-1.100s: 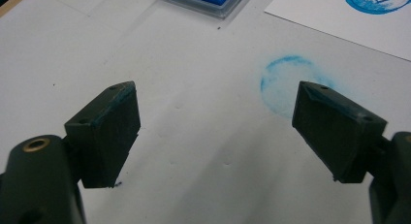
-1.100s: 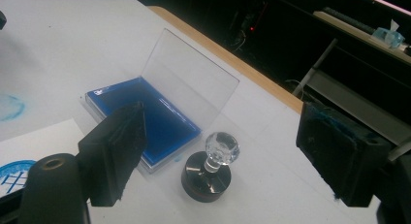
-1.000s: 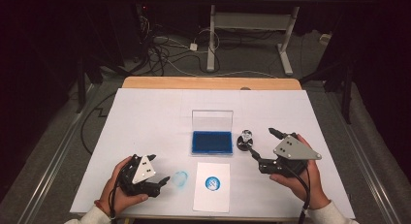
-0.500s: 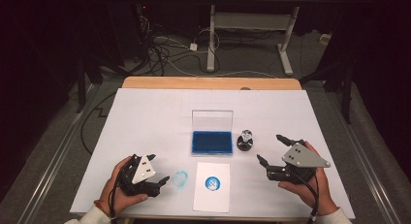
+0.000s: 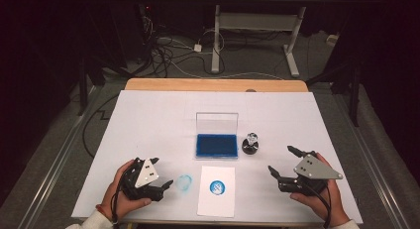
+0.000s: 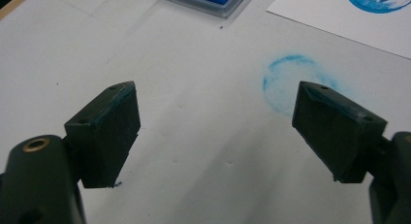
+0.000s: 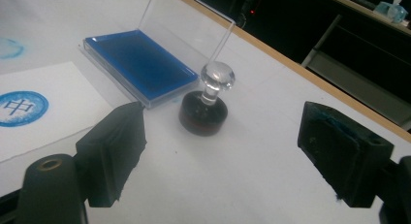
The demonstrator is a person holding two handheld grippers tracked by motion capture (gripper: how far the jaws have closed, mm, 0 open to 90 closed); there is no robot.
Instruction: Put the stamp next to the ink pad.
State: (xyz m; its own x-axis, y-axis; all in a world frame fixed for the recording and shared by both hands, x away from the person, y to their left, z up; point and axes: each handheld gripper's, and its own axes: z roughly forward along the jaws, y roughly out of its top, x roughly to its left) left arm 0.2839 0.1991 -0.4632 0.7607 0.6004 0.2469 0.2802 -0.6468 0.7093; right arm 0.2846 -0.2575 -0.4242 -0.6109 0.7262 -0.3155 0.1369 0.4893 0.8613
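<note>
A blue ink pad (image 5: 215,145) (image 7: 139,65) lies mid-table in a clear case with its lid (image 5: 217,123) standing up. Just right of it stands a round black stamp (image 5: 250,145) (image 7: 204,111) with a clear knob. In front lies a white sheet (image 5: 217,190) bearing a blue round print (image 5: 217,187) (image 7: 20,108). A faint blue ring smear (image 5: 184,183) (image 6: 290,81) marks the table left of the sheet. My left gripper (image 5: 163,173) (image 6: 215,129) rests open beside the smear. My right gripper (image 5: 285,160) (image 7: 220,153) is open, empty, a short way right of the stamp.
The white table cover (image 5: 148,125) ends in a wooden edge (image 5: 213,85) at the back. Beyond it, cables (image 5: 168,55) and a desk frame (image 5: 257,26) stand on the dark floor.
My right gripper has drawn back toward the near right of the table, away from the stamp. The left gripper has stayed put.
</note>
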